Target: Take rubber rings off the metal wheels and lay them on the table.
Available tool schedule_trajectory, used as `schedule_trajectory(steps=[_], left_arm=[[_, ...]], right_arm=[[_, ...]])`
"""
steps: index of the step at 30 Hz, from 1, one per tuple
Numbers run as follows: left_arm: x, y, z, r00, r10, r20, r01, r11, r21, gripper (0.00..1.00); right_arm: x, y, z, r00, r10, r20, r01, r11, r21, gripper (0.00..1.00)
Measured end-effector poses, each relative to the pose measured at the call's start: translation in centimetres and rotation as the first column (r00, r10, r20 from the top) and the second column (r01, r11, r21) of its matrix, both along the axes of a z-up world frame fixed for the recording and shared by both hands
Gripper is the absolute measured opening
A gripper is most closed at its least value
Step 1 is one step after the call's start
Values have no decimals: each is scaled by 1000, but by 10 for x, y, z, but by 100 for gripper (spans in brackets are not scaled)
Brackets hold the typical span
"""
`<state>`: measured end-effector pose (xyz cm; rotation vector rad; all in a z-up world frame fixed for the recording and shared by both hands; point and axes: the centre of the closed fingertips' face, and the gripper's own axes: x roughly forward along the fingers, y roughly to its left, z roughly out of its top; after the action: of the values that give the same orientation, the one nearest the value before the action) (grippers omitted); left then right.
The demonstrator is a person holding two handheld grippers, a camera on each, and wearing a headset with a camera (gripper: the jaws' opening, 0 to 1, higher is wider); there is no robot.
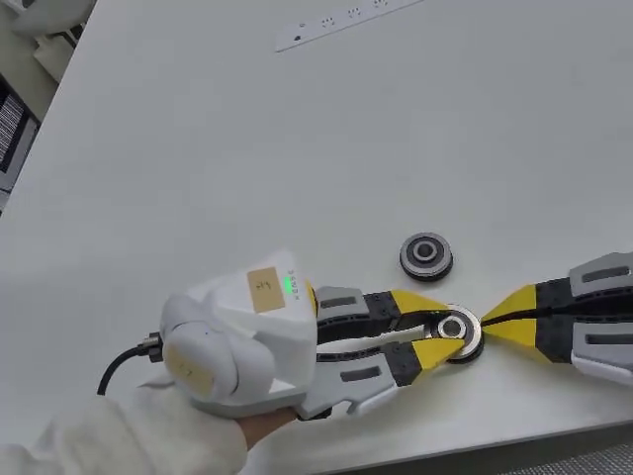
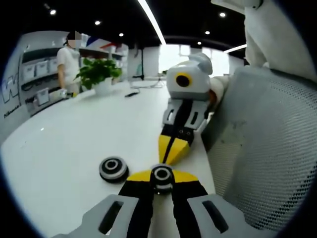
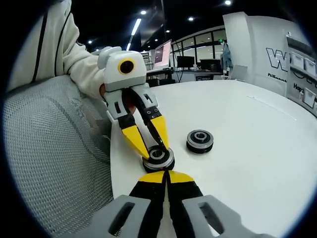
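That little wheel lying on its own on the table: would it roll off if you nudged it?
Probably not: the lone wheel lies flat on the table, so a push would likely slide it, not roll it. It looks mostly metal, so likely stiff and heavy for its size; its dark rubber rim should grip.

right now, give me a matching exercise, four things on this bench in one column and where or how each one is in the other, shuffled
Things:
1. left claw
2. right claw
3. second wheel
4. power strip

Place or state:
a. lies free on the table, touched by neither claw
b. jaws together, tips at the rim of the gripped wheel
c. far across the table, at the top of the head view
d. jaws on either side of the gripped wheel

Pairs: 1-d, 2-b, 3-a, 4-c
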<state>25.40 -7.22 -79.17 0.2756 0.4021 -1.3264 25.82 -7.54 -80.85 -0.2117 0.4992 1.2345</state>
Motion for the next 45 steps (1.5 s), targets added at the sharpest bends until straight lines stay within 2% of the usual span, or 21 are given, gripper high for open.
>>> schedule_trajectory(steps=[3, 9, 13, 17, 19, 22, 30, 33, 35, 41, 45], left_arm=[[0, 0, 0, 1000, 0, -2, 0, 1000, -3, 14], [1, 0, -1, 1000, 3, -7, -3, 1000, -9, 14], [1, 1, -1, 1000, 3, -6, -3, 1000, -9, 14], [1, 0, -1, 1000, 4, -8, -4, 1000, -11, 14], [1, 0, -1, 1000, 4, -8, -4, 1000, -12, 14], [1, 0, -1, 1000, 5, -9, -5, 1000, -14, 14], [1, 0, -1, 1000, 5, -9, -5, 1000, -14, 14], [0, 0, -1, 1000, 5, -9, -6, 1000, -15, 14], [0, 0, -1, 1000, 6, -9, -6, 1000, -15, 14], [0, 0, -1, 1000, 7, -9, -7, 1000, -16, 14], [0, 1, -1, 1000, 8, -9, -8, 1000, -15, 14]], right_arm=[[0, 0, 1, 999, 9, 39, -8, 1000, -18, 2], [0, -1, 2, 1000, 3, 27, -3, 1000, -11, 7], [0, 0, 2, 999, 14, 38, -14, 1000, -15, 10], [-6, 5, 3, 999, 40, 25, -40, 999, -2, 19], [-5, 6, 1, 998, 44, 36, -44, 999, -13, 18], [-4, 8, 3, 998, 45, 37, -46, 999, 4, 20], [-4, 11, 2, 997, 66, 43, -66, 998, 4, 18], [-3, 8, 0, 998, 53, 25, -53, 999, -6, 17], [-2, 4, -1, 1000, 27, -16, -27, 1000, -7, 14], [-4, 5, -1, 998, 53, 21, -53, 998, -27, 8], [-4, 5, -2, 998, 55, 16, -54, 998, -35, 6]])
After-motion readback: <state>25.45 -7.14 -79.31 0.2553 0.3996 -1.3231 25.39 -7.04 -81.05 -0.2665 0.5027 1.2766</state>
